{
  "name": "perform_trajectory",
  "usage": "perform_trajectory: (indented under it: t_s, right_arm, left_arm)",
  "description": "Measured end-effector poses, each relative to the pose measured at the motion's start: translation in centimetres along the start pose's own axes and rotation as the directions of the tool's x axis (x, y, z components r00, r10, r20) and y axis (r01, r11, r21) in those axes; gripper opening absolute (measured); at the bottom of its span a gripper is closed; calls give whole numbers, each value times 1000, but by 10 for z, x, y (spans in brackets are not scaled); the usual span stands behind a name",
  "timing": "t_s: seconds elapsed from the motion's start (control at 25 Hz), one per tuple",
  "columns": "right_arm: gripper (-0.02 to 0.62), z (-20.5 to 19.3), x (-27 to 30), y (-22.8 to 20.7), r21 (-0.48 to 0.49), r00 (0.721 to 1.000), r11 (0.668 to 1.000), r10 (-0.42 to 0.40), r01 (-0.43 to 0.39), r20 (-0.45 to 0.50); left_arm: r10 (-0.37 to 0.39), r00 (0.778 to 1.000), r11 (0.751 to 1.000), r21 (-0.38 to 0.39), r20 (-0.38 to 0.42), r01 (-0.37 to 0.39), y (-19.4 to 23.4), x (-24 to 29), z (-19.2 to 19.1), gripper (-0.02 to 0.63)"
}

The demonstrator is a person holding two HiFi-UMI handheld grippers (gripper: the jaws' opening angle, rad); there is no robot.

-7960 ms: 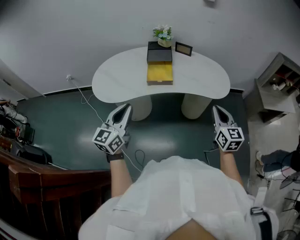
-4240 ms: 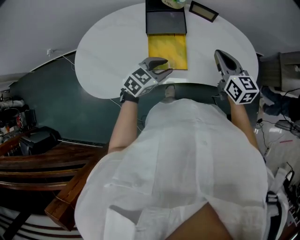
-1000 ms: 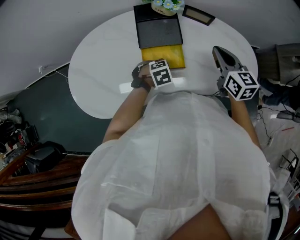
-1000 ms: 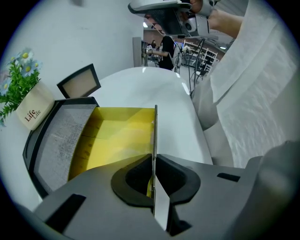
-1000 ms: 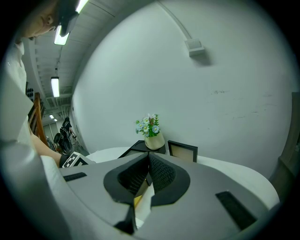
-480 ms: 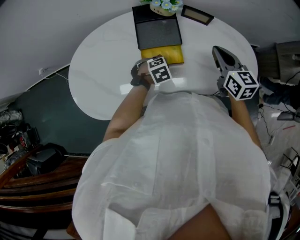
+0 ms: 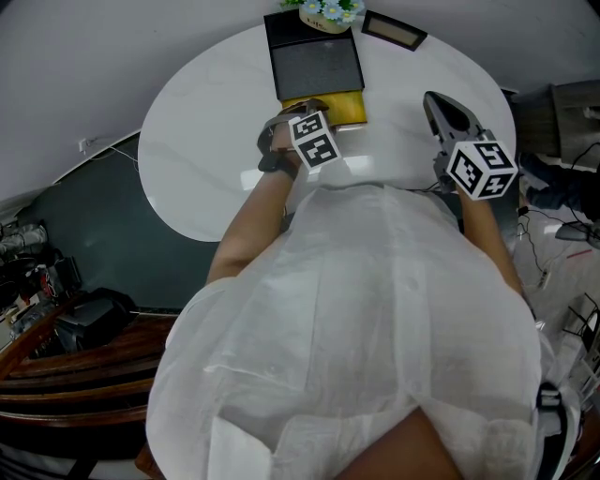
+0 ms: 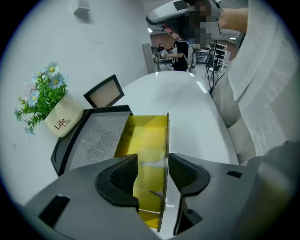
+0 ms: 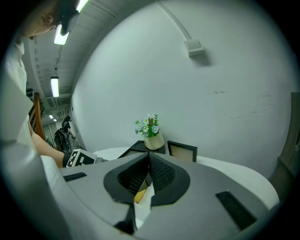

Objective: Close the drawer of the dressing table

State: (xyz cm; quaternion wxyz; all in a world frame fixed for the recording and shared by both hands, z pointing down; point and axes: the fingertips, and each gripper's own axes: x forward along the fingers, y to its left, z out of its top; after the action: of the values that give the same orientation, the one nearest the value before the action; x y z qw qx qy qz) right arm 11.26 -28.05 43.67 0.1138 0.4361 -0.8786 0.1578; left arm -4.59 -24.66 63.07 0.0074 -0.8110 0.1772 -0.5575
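Observation:
A black box [image 7: 314, 61] stands at the back of the white dressing table [image 7: 206, 141], and its yellow drawer [image 7: 339, 106] sticks out a short way toward me. My left gripper [image 7: 302, 114] points steeply down over the drawer's front edge. In the left gripper view its jaws [image 8: 153, 161] are opening; the thin front panel [image 8: 166, 140] of the yellow drawer [image 8: 143, 140] stands between the pads, and the left pad is clear of it. My right gripper [image 7: 441, 105] hovers over the table's right part, shut on nothing [image 9: 149, 161].
A small pot of blue flowers [image 7: 328, 11] and a dark picture frame [image 7: 394, 30] stand behind the box by the wall. Shelving [image 7: 572, 103] is at the right. Cables and dark equipment [image 7: 56, 300] lie on the floor at the left.
The yellow drawer has slid further into the black box, with less of it showing. My left gripper moved toward the box with it and its jaws went from shut to parted. The right gripper stayed still.

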Motion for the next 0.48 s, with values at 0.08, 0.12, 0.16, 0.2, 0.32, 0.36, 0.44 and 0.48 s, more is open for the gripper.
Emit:
perform_trajectory:
  t_s: [0.08, 0.12, 0.16, 0.2, 0.32, 0.36, 0.44, 0.48]
  right_arm:
    - [9, 0, 1, 0, 0, 1000, 1000, 0, 0, 1]
    - [9, 0, 1, 0, 0, 1000, 1000, 0, 0, 1]
    - [9, -1, 1, 0, -1, 1000, 1000, 0, 0, 0]
    - [9, -1, 1, 0, -1, 1000, 1000, 0, 0, -1]
    - [9, -1, 2, 0, 0, 1000, 1000, -1, 1, -2]
    - [11, -1, 2, -1, 0, 1000, 1000, -2, 2, -1]
    - [9, -2, 2, -1, 1, 1000, 1000, -4, 4, 0]
    - [9, -2, 2, -1, 2, 1000, 1000, -5, 5, 1]
  left_arm:
    - [19, 1000, 999, 26, -1, -19, 3, -1, 1, 225]
    - [26, 1000, 999, 36, 0, -26, 4, -2, 2, 234]
    - [30, 1000, 999, 44, 2, -30, 5, -3, 2, 242]
    - [33, 999, 998, 52, 4, -33, 6, -4, 3, 251]
    - [36, 999, 997, 71, 8, -37, 12, -7, 5, 288]
    - [37, 999, 996, 75, 9, -37, 14, -8, 6, 299]
    - [40, 999, 996, 80, 8, -41, 19, -8, 7, 305]
    - [41, 999, 996, 83, 6, -41, 21, -9, 7, 314]
